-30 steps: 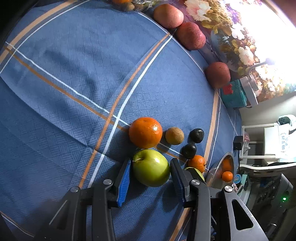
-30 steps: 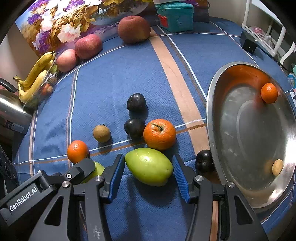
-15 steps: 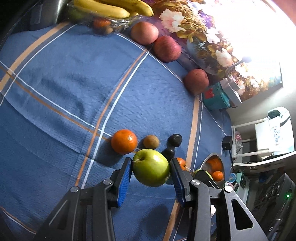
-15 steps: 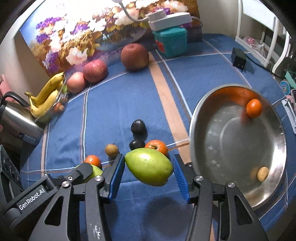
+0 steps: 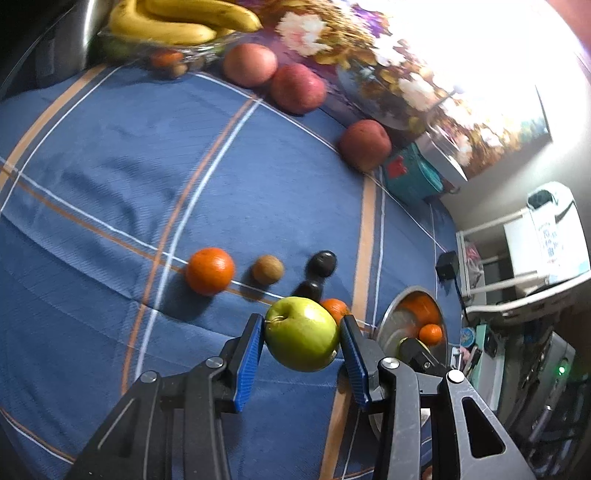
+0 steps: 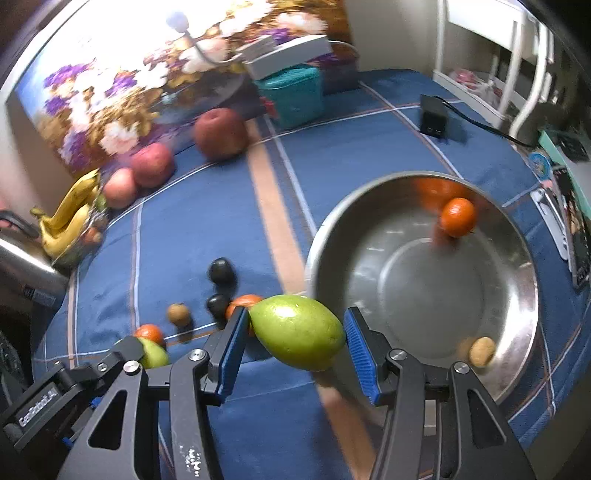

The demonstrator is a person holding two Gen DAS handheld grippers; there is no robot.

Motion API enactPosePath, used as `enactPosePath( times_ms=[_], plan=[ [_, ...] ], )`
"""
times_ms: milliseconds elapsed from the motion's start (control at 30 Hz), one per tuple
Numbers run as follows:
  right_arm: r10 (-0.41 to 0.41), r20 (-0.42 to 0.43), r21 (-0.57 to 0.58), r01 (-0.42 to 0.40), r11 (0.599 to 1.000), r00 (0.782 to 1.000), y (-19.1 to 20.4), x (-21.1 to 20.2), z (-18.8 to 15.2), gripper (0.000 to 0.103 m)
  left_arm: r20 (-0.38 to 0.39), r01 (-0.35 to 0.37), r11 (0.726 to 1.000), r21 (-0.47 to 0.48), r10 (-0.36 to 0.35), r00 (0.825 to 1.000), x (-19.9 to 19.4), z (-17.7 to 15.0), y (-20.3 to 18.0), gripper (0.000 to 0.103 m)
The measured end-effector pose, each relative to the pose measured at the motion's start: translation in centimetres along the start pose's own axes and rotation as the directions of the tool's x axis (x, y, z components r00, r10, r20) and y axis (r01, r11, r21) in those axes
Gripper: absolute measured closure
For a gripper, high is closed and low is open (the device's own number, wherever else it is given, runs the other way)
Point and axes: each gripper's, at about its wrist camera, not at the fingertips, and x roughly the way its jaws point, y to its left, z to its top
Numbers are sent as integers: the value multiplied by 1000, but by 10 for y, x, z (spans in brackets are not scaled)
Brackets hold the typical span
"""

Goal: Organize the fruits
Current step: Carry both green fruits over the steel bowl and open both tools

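My left gripper is shut on a green apple and holds it above the blue tablecloth. My right gripper is shut on a green mango and holds it in the air beside the rim of the steel bowl. The bowl holds a small orange and a small tan fruit. On the cloth lie an orange, a brown kiwi-like fruit, two dark plums and another orange partly behind the apple.
Three red apples line the back edge by a flower picture. Bananas lie in a dish at the back left next to a steel kettle. A teal box and a black adapter sit at the back right.
Both grippers have lifted their fruits off the cloth and risen higher. The right gripper with the mango has moved toward the steel bowl.
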Motion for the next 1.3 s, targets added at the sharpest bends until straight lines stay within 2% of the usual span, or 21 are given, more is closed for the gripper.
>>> enactPosePath(
  times_ms=[200, 367, 500, 733, 933, 1300],
  plan=[
    [-52, 16, 65, 51, 997, 999, -32, -5, 5, 48, -15, 8, 995, 103, -7, 1000, 9, -10, -31, 58],
    [-110, 47, 124, 104, 987, 993, -60, -17, 11, 48, -30, 21, 978, 209, -15, 999, 18, -23, -61, 58],
    [-152, 82, 163, 137, 977, 985, -76, -29, 14, 48, -33, 23, 954, 299, -13, 999, 26, -38, -85, 58],
    [-153, 109, 214, 127, 969, 982, -93, -41, 15, 48, -35, 40, 900, 434, -28, 999, 41, -61, -117, 58],
    [-139, 79, 225, 118, 967, 987, -98, -32, 14, 48, -42, 39, 875, 482, -22, 999, 55, -70, -126, 58],
    [-119, -19, 222, 120, 968, 993, -100, -7, 7, 48, -74, 21, 873, 487, 17, 997, 73, -75, -123, 58]
  ],
)
